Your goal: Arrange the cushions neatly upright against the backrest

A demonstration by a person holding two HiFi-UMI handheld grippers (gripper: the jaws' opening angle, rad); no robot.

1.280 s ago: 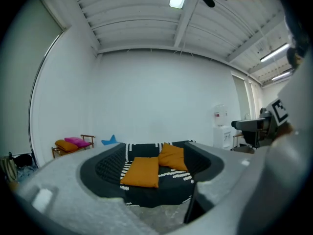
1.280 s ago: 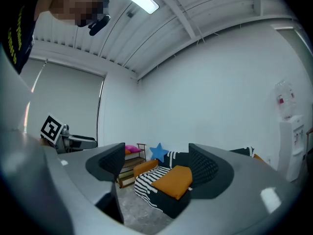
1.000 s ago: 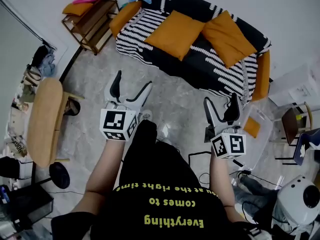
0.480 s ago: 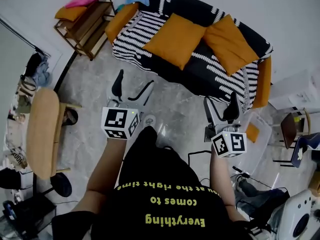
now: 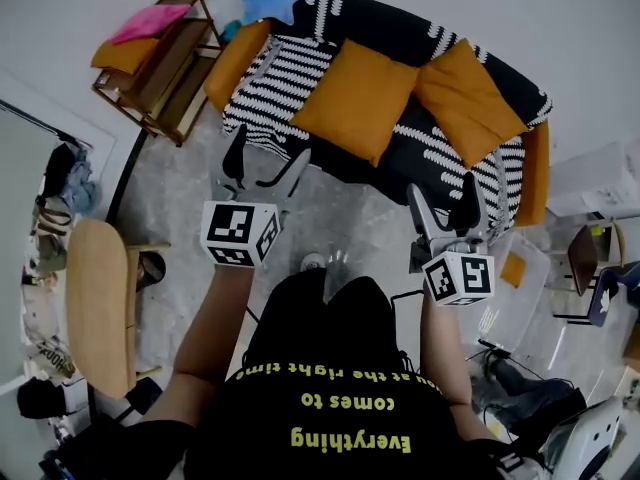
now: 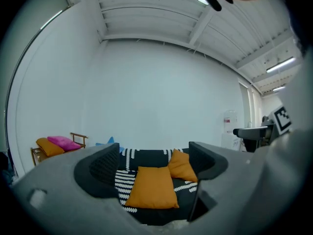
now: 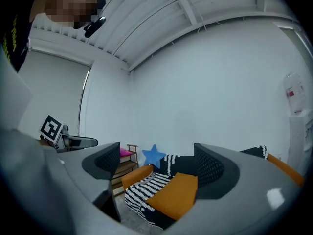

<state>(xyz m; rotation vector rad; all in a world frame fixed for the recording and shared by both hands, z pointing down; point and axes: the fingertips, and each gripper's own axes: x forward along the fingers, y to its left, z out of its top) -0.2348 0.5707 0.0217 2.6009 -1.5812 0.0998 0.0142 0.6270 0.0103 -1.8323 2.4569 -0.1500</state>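
Two orange cushions, the left cushion (image 5: 355, 98) and the right cushion (image 5: 470, 98), rest side by side on the striped sofa (image 5: 262, 76). The left tongs (image 5: 267, 153) and right tongs (image 5: 442, 193) hover above the floor before it, both open and empty.

In the left gripper view the left gripper (image 6: 154, 150) covers the sofa's (image 6: 149, 158) front and the wooden shelf's (image 6: 79, 135) lower tiers. One jaw hides part of the right-hand orange cushion (image 6: 181, 167), and only a tip of the blue star cushion (image 6: 109, 141) shows. In the right gripper view the right gripper (image 7: 157, 151) hides part of the left orange cushion (image 7: 176, 196) and most of the pink cushion (image 7: 125, 152).
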